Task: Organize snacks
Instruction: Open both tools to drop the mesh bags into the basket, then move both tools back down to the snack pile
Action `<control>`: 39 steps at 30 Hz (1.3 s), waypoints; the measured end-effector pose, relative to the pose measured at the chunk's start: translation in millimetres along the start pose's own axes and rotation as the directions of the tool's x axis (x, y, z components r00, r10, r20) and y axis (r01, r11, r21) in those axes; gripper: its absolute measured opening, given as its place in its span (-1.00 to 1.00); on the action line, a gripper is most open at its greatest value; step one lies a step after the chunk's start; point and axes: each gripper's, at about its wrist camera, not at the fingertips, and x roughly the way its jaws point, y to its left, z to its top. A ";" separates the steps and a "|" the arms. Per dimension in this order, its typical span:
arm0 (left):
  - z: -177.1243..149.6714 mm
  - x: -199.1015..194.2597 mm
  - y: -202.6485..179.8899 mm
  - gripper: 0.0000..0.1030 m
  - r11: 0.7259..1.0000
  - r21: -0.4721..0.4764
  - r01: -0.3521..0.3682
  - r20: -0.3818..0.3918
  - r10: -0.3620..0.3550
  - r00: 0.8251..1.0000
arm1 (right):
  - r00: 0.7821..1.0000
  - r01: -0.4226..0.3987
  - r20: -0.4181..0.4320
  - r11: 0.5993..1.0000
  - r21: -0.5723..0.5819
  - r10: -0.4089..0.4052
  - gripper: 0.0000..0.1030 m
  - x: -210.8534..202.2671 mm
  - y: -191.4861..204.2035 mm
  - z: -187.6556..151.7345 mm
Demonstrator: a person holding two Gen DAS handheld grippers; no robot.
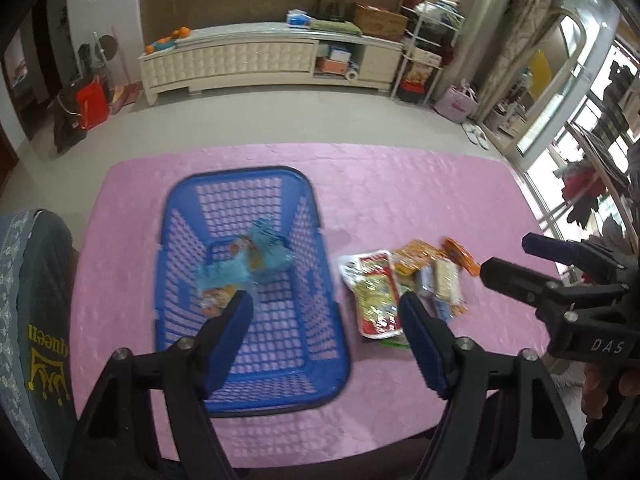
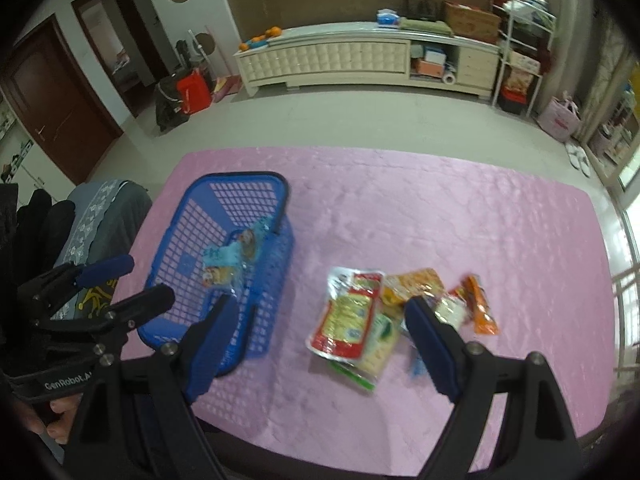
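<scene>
Snacks [image 1: 404,288] lie in a loose heap on the pink-covered surface [image 1: 400,184], just to the right of a blue plastic basket [image 1: 256,396] whose lattice walls stand on the same cloth. The heap holds a large red-and-yellow packet [image 2: 348,320] with a pale green-edged packet tucked partly under it, an orange packet [image 2: 416,282] behind, a small pale bar [image 2: 452,308] and an orange stick-shaped wrapper [image 2: 480,308] at the right edge. Inside the basket rest a few more items: a light blue wrapper [image 1: 236,270] and a small orange-printed pack [image 1: 218,294], lying on the basket floor toward its far end. Blur softens all of them, so print cannot be read. The left hand-held gripper [image 1: 326,314] hangs above the near right part of the basket, its blue-padded jaws spread wide with nothing between them. The right hand-held gripper [image 2: 320,320] hangs over the snack heap, its jaws likewise wide apart and gripping nothing. A grey chair back [image 1: 36,300] with yellow lettering stands at the left edge of the surface.
</scene>
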 end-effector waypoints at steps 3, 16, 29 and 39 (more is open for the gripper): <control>-3.2 7.9 -17.3 0.58 1.000 0.014 0.011 -0.015 -0.010 1.000 | 1.000 0.009 -0.004 0.999 0.039 -0.008 0.71 -4.0 -19.2 -10.9; -13.6 61.8 -72.2 0.58 0.998 0.021 0.067 -0.133 -0.064 0.989 | 0.997 0.009 -0.074 0.991 0.135 0.001 0.71 14.2 -81.3 -44.6; -15.4 115.2 -91.4 0.58 0.999 0.030 0.038 -0.239 -0.030 0.970 | 0.989 -0.003 -0.146 0.986 0.168 0.028 0.86 52.7 -118.1 -61.4; -11.8 163.2 -99.2 0.58 1.000 0.027 0.008 -0.310 0.000 0.951 | 0.982 0.011 -0.187 0.982 0.191 0.025 0.87 85.0 -141.3 -66.9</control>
